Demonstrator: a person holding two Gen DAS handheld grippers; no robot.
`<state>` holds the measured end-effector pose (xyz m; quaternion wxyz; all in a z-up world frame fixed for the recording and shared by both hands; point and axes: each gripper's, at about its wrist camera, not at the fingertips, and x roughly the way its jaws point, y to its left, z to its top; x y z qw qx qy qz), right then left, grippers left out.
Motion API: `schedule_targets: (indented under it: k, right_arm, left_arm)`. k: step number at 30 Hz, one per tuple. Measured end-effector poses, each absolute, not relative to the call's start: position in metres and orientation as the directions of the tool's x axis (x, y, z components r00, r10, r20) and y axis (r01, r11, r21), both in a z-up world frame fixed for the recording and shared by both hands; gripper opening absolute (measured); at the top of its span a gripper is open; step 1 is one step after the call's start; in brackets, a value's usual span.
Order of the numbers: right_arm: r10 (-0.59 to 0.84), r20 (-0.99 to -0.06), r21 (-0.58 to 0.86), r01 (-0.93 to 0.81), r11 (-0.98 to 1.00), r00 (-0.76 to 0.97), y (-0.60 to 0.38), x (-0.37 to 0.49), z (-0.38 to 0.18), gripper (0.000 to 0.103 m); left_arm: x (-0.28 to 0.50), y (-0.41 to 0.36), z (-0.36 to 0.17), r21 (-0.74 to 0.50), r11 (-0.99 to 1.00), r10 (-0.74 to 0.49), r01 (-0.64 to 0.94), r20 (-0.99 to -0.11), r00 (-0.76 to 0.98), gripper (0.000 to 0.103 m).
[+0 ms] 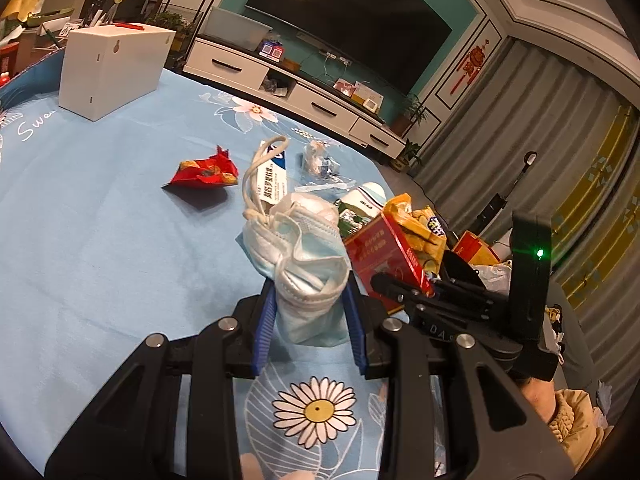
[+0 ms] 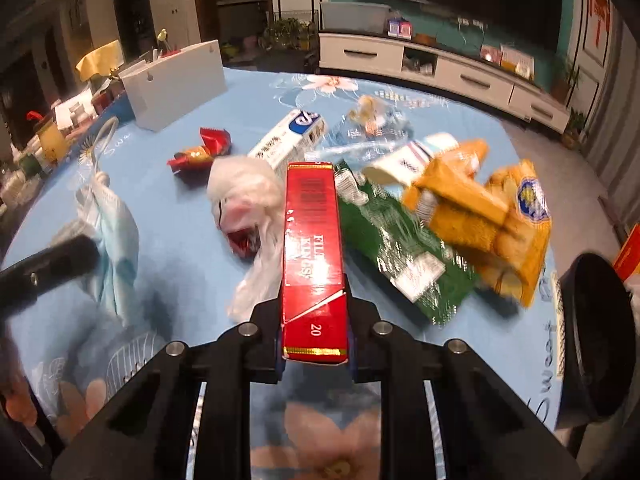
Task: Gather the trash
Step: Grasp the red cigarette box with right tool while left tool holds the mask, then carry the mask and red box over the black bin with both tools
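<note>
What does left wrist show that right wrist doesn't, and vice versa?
Left wrist only: the left gripper shut on the mask and the right gripper's black body with a green light.

Right wrist only: the right gripper shut on the red carton, a white bag, a green wrapper and a black round thing.

Both: mask, carton, white box, red wrapper, orange bag, blue cloth.
</note>
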<state>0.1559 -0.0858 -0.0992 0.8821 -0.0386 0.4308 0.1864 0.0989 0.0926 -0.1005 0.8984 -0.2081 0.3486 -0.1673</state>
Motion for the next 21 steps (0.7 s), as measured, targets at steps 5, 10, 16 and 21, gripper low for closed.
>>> schedule_targets:
  k: [5,10,16,21]
  right_arm:
    - [0.350,-0.750,0.150,-0.371,0.916,0.561,-0.099,0.133,-0.091,0.022]
    - [0.358,-0.730,0.169,-0.353,0.920,0.582,-0.118,0.112,-0.078,0.022]
    - [0.340,-0.705,0.183,-0.304,0.935,0.622,-0.151,0.092,-0.064,0.022]
    - [0.318,-0.681,0.195,-0.256,0.947,0.659,-0.178,0.083,-0.057,0.022]
  left_arm:
    - [0.096,0.086,-0.096,-0.476,0.862,-0.449,0.173,-0.559,0.698,0.032]
    - [0.094,0.072,-0.091,-0.465,0.861,-0.466,0.206,-0.559,0.686,0.032]
    - [0.090,0.044,-0.083,-0.438,0.859,-0.493,0.265,-0.564,0.663,0.032]
    - [0.088,0.021,-0.077,-0.404,0.862,-0.499,0.305,-0.575,0.648,0.032]
